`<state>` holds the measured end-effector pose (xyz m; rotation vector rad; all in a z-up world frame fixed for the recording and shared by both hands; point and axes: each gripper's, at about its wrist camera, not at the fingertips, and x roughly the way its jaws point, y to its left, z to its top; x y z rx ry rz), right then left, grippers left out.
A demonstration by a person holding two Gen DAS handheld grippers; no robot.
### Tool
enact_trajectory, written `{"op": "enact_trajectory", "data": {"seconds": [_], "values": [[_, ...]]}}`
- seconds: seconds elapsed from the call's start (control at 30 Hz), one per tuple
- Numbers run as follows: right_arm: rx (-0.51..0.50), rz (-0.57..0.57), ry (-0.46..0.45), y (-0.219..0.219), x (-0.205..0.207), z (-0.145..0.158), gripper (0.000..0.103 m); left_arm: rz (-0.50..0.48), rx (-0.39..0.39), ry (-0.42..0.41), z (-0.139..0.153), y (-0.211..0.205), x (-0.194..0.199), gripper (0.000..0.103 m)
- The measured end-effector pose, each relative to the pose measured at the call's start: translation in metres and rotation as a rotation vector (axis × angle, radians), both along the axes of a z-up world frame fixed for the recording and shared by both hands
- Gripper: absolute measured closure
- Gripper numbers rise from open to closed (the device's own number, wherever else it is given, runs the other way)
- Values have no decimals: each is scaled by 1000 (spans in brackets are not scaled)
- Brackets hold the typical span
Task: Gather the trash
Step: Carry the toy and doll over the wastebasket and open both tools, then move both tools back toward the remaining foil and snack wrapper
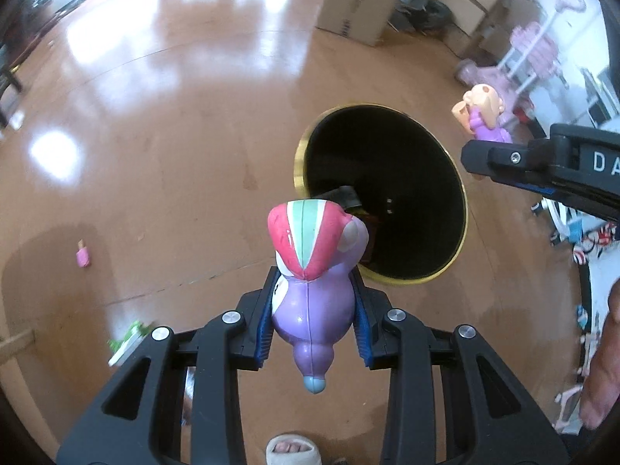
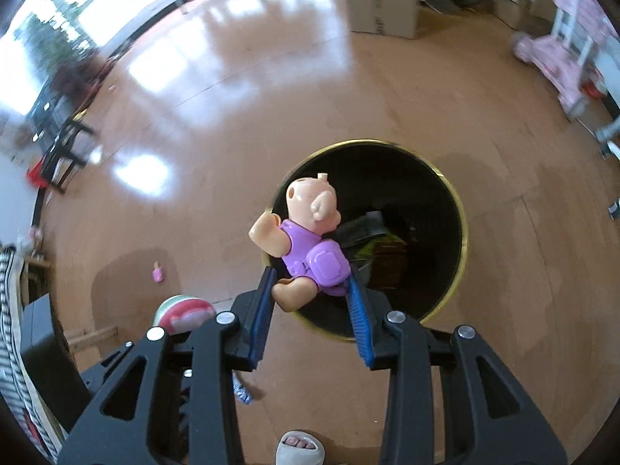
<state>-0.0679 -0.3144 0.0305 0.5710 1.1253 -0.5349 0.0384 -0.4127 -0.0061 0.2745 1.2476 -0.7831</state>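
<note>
Above the shiny brown floor (image 1: 174,124), both grippers point steeply down toward a round black bin (image 1: 383,193) with a gold rim. The left gripper (image 1: 314,290) is clenched on a purple toy (image 1: 314,310) with a red, white and green striped cap; the blue pads press its body from both sides, and its pale blue tip hangs toward the camera. In the left wrist view the toy sits just at the near left edge of the bin's mouth, not yet over the opening. Dark objects lie inside the bin, too dim to name.

The right gripper (image 2: 314,283) is clenched on a doll (image 2: 306,240) with a bare peach head and purple clothes; the pads grip its lower body and leg. In the right wrist view the doll overlaps the near left part of the bin's mouth. The same doll (image 1: 482,110) shows in the left wrist view, far right of the bin, above the black fingertip of the right gripper.

On the floor, left of the bin, lies a small pink piece (image 1: 83,257), well apart from it. Nearer on the left lies a green and white wrapper (image 1: 128,341). A cardboard box (image 1: 360,0) stands far behind the bin, with a pink toy cart (image 2: 558,58) at far right. A toe in a pale slipper (image 2: 300,451) shows at the bottom edge, between the gripper arms.
</note>
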Motion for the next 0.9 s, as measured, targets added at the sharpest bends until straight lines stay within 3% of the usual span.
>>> {"op": "enact_trajectory", "data": {"seconds": [0.13,0.5,0.57,0.6,0.63,0.67,0.9], "values": [[41,-30,0,-14,-4,-12,66,-6,7,17,-13,-27,1,69],[22,-58,-34,-15,-19,-3,66,-18,-16,23,-21,-54,18,69],[22,-80,-43,-20,-19,-2,65,-41,-22,15,-23,-56,18,63],[32,-94,-55,-22,-20,-1,50,-45,-20,1,-23,-57,17,51],[39,-105,-64,-24,-20,0,28,-42,-20,-16,-23,-56,16,37],[39,-116,-74,-26,-21,1,23,-32,-27,-21,-22,-55,17,35],[38,-98,-74,-21,-16,1,23,32,-57,-22,-16,-22,23,21]]}}
